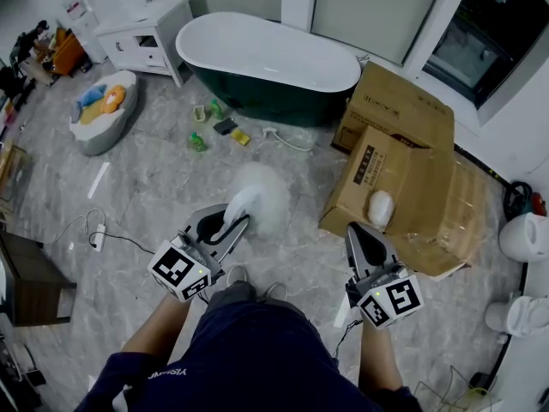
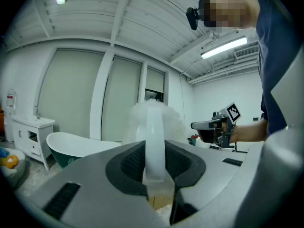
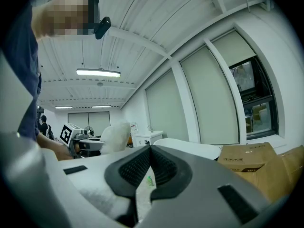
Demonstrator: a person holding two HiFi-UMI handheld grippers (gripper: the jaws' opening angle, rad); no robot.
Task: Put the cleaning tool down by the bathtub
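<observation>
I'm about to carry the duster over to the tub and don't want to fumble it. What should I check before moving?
1. Left tool clamped on the duster handle: ok.
2. Right tool shut, nothing in it: ok.
3. Bathtub in view ahead: ok.
4. Floor from here to the tub bare: ok.
5. Set-down spot at the tub's foot: not ok; green bottles, a yellow sponge and a white cord lie there.
6. Cardboard boxes off to the right, out of the way: ok.
</observation>
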